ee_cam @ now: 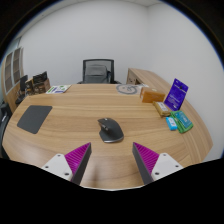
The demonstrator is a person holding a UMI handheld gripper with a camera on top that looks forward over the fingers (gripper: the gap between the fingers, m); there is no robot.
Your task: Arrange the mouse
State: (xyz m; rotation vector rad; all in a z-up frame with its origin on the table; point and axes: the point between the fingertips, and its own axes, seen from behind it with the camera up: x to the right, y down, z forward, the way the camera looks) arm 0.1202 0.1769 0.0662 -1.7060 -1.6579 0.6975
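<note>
My gripper [113, 160] is nearest, fingers spread wide, holding nothing. Mouse [110, 129] sits on the counter [70, 135] just ahead, approx centred btwn the fingers, long axis angled far-left to near-right. Mousepad [35, 119] lies well to the left.

A wooden table [75, 125] is carrying a mouse [110, 130] near its front edge; a mat [35, 119] is lying toward the left edge; boxes [178, 120] are sitting at the right edge.

Purple card's [178, 94] print unreadable; shelf items [14, 82] too small.
</note>
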